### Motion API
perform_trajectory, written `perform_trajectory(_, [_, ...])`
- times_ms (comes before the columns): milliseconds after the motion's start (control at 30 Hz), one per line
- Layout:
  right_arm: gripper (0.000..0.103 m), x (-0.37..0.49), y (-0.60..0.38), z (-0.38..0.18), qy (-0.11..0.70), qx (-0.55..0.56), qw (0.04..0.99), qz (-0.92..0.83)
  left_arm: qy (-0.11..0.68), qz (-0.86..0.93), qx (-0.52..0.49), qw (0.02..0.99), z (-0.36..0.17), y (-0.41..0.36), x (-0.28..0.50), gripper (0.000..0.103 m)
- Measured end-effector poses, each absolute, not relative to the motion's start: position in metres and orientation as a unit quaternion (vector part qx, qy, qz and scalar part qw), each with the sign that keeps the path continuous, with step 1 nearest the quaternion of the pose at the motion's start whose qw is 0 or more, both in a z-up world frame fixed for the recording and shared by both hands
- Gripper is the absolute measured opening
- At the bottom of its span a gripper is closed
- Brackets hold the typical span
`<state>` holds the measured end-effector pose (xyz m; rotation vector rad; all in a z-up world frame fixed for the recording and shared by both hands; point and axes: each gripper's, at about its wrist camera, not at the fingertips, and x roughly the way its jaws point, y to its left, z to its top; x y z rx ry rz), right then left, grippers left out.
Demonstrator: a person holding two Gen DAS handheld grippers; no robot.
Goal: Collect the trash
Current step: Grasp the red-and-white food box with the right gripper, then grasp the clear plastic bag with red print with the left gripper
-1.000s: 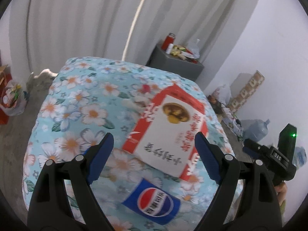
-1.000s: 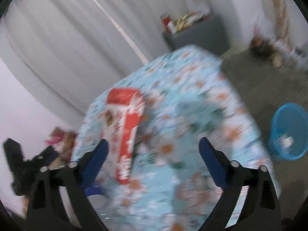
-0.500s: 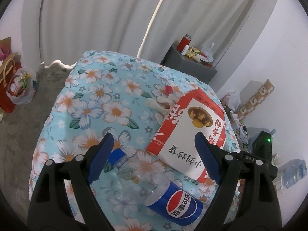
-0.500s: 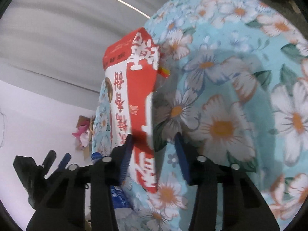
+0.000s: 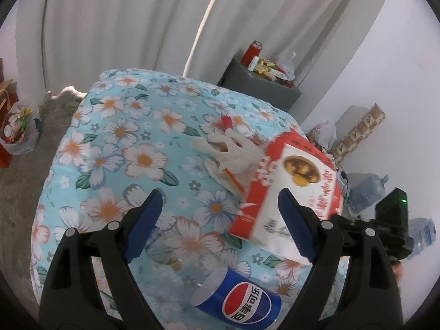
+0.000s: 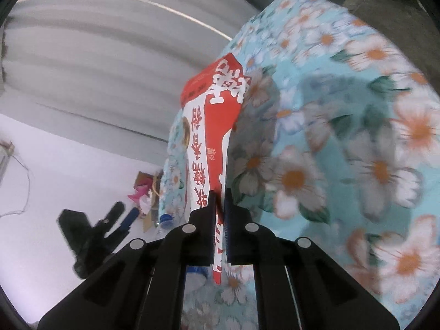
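Note:
A red and white food box (image 5: 291, 192) is lifted off the flowered tablecloth (image 5: 132, 148) at the right. My right gripper (image 6: 219, 200) is shut on the box's near edge (image 6: 209, 143) and holds it tilted. My left gripper (image 5: 220, 209) is open and empty, hovering above the table. A clear Pepsi bottle (image 5: 233, 297) lies on its side just below my left gripper. A white glove (image 5: 233, 148) lies beside the box, with a red and yellow wrapper (image 5: 231, 177) under it.
A grey side table (image 5: 261, 82) with a red can and snacks stands at the back by the curtain. A bag of rubbish (image 5: 19, 129) sits on the floor at the left. Water jugs (image 5: 365, 192) and boxes stand at the right wall.
My right gripper has closed on the box's edge and raised it. The glove and wrapper under the box now show. My left gripper stays open and has shifted slightly.

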<state>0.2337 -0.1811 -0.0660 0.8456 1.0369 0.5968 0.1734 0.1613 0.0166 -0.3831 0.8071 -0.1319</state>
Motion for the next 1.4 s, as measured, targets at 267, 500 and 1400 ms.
perform_trajectory(267, [0.006,0.196,-0.235,-0.076,0.472,0.415,0.737,0.247,0.404,-0.074,-0.177,0.894,0.009,0.147,0.183,0.081])
perform_trajectory(500, [0.006,0.16,-0.275,-0.088,0.47,0.444,0.732,0.216,0.412,-0.086,-0.166,0.892,0.005,0.133,0.189,0.081])
perform_trajectory(1400, [0.006,0.154,-0.295,-0.113,0.478,0.458,0.724,0.196,0.51,-0.227,-0.252,0.79,-0.031,0.074,0.292,0.056])
